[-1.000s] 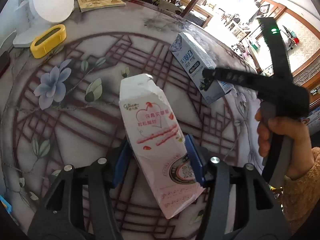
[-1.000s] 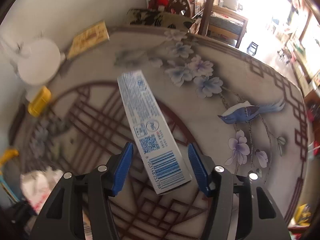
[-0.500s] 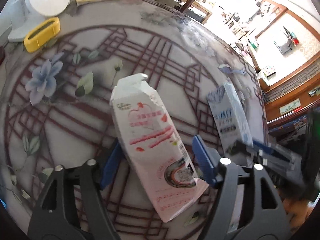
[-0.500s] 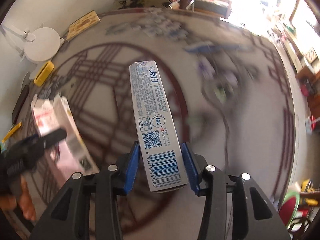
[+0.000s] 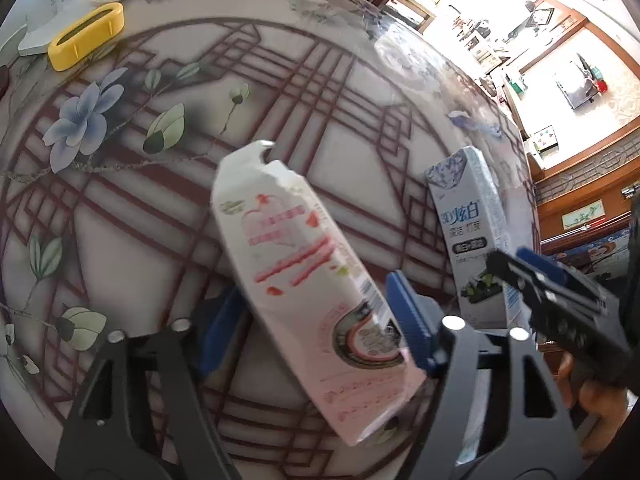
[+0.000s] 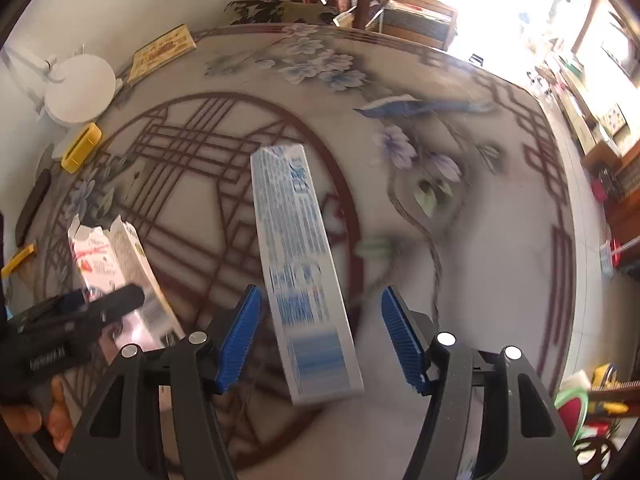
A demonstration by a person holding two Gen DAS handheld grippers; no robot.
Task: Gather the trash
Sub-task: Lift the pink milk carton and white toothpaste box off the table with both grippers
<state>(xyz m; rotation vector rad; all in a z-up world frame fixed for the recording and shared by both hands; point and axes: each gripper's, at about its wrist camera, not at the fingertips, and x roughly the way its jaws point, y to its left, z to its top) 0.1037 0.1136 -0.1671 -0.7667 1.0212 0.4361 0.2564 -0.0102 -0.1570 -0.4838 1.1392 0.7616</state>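
Patterned table [image 5: 360, 128]; pink carton [image 5: 304, 280], toothpaste box [image 6: 300, 256] seemingly released.

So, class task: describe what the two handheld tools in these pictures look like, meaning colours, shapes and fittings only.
Both match. The left tool and right tool have black angular frames with triangular cut-outs, silver round screw heads at the joints, and two blue ribbed pads on the fingers. Seen from the side, the right tool's black body has a row of small holes.

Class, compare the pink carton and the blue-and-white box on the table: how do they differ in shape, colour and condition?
The pink milk carton is broad, with a torn-open top; the toothpaste box is slim, with square ends. The carton bears pink and red print, the box blue and white with a barcode. Both lie flat on the patterned table, each between a gripper's blue pads.
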